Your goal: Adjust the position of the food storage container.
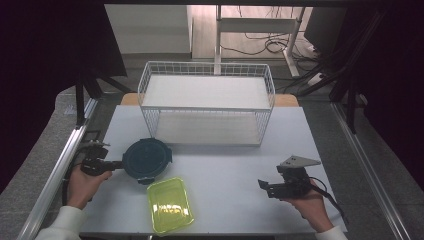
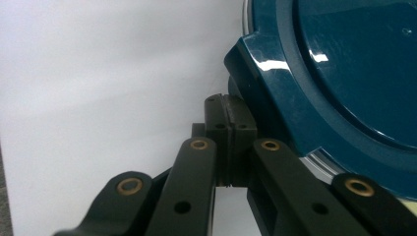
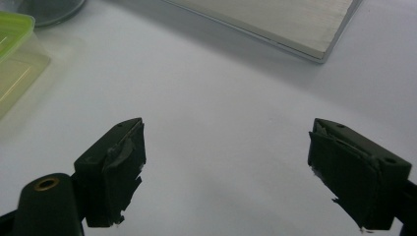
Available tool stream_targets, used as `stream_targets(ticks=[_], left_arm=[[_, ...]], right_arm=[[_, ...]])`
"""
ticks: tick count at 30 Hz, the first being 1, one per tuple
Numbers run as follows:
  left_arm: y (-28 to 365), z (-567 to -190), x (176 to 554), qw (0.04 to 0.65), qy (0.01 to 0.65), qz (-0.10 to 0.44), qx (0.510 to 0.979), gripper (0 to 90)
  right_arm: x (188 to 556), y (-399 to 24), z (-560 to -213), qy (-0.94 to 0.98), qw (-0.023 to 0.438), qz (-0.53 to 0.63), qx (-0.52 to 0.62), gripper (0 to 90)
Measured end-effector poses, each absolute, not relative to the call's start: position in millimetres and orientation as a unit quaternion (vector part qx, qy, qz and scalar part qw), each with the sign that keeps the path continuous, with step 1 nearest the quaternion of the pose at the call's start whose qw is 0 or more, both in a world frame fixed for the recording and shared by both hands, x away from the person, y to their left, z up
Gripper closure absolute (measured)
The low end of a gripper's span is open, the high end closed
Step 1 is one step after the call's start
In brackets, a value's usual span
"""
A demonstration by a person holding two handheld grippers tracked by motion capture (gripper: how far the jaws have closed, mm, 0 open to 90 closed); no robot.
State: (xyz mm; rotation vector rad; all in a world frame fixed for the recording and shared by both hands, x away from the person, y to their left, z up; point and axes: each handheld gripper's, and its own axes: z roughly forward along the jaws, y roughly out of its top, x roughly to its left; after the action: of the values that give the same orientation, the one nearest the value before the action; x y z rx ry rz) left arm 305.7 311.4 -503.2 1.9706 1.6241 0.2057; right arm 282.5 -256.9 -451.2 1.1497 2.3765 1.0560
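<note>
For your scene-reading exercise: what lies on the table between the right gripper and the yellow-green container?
Nothing: in the high view, the table is bare between the right gripper and the yellow-green container. The right gripper view agrees.

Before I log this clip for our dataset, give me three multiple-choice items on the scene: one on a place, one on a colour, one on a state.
1. Where does the round container sit?
A. on the wire rack's top shelf
B. on the table, by the left gripper
C. in the right gripper

2. What colour is the rectangular container?
A. yellow-green
B. red
C. white

3. How do the right gripper's jaws stand?
A. shut on a lid
B. shut on nothing
C. open, with nothing between them

Answers:
1 B: it lies on the table beside the left gripper.
2 A: its lid shows translucent yellow-green.
3 C: the right gripper has bare table between its spread jaws.
</note>
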Motion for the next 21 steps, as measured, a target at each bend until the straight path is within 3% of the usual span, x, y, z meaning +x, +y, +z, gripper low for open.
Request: stream_targets(ticks=[21], left_arm=[[294, -504, 314, 0.295, 0.602, 0.071, 0.738, 90.0]], right_arm=[[282, -255, -453, 0.829, 0.148, 0.363, 0.399, 14.1]])
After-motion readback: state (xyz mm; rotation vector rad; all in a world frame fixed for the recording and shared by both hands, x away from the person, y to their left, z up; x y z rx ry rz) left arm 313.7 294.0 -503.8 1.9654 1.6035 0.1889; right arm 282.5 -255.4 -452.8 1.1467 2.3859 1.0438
